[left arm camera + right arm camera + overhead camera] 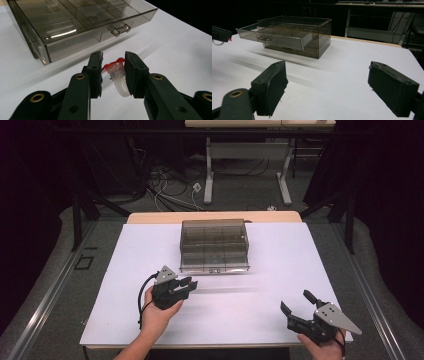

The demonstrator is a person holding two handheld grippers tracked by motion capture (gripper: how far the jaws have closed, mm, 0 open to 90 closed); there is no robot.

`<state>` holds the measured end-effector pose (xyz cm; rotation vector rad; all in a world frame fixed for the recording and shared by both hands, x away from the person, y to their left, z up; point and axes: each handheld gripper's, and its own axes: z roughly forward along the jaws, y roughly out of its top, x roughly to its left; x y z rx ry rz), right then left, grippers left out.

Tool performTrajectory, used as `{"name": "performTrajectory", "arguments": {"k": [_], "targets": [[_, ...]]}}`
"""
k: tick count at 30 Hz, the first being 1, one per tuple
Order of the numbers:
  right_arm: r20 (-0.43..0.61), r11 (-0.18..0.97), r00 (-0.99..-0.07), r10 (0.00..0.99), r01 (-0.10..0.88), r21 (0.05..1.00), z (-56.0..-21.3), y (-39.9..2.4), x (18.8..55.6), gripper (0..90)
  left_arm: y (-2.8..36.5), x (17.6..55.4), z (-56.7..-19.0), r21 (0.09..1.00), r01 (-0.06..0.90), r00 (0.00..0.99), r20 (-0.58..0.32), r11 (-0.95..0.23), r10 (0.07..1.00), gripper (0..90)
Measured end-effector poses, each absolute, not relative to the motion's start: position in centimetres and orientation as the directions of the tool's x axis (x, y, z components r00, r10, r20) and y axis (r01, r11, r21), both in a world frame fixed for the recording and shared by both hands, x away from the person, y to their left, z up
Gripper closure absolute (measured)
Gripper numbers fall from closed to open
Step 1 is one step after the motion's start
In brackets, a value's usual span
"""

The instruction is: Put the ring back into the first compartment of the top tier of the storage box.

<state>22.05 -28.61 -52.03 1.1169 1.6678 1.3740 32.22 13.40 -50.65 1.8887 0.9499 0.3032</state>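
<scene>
Red-topped clear plastic ring (117,72) pinched in left tongs (113,66) | smoky clear plastic drawer box (214,245), top drawer (82,22) open, ahead of them | right tongs (327,87) wide, idle | lift ring above drawer rim, release over 1 compartment

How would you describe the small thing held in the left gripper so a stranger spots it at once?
Start at the smoky clear drawer box on the white table. In front of its open drawer, the left gripper clamps a toy ring: clear plastic band, red top.
</scene>
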Motion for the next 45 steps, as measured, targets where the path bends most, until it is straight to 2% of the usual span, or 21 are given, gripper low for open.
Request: {"name": "performTrajectory", "arguments": {"k": [27, 45], "targets": [[0.004, 0.073, -0.382, 0.924, 0.186, 0.98, -52.0, -28.7, 22.0, 14.7, 13.1, 32.5, -49.3, 0.837, 0.501, 0.636, -0.186, -0.218, 0.749, 67.7], [0.005, 0.072, -0.385, 0.923, 0.185, 0.98, -52.0, -28.7, 21.9, 14.7, 12.5, 34.3, -47.4, 0.819, 0.502, 0.648, -0.144, -0.277, 0.747, 67.7]]}}
